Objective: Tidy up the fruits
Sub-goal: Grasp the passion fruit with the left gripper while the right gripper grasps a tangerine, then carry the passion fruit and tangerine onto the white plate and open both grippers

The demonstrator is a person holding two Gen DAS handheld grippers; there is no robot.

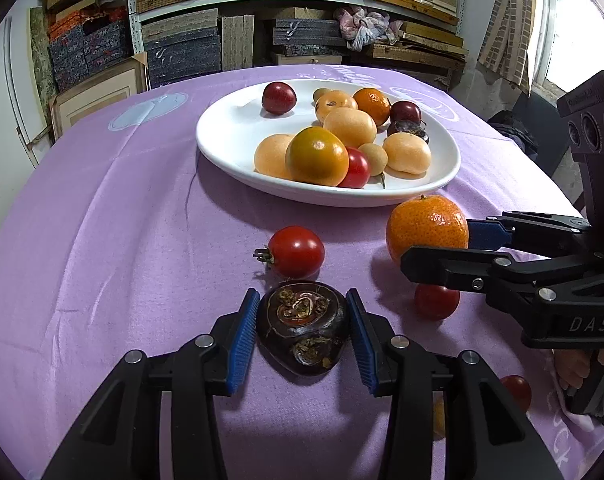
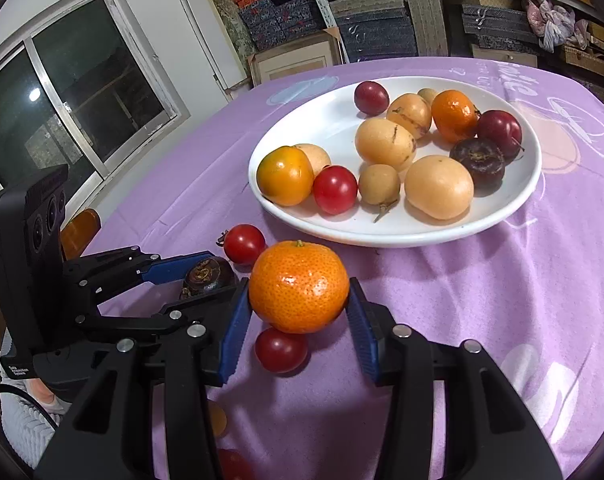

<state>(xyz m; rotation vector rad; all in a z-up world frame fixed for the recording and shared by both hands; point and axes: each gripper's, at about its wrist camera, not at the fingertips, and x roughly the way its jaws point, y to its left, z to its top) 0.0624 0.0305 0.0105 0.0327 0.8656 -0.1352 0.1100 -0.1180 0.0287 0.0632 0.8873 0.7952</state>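
Fruit nearly gathered, both tongs clamped on a piece

Bench [image 1: 102,240] under purple cloth carries the white plate [image 1: 230,136], already heaped with fruit. Just before the plate, right tongs [image 2: 298,304] clamp the orange mandarin [image 2: 298,286]; left tongs [image 1: 302,330] clamp the dark mangosteen [image 1: 302,328]. Loose cherry tomatoes [image 1: 296,252] near the plate remain, so a few trips look left.

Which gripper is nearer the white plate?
Right. The right gripper, around the mandarin, sits just short of the white plate; the left gripper, around the dark fruit, is farther back.
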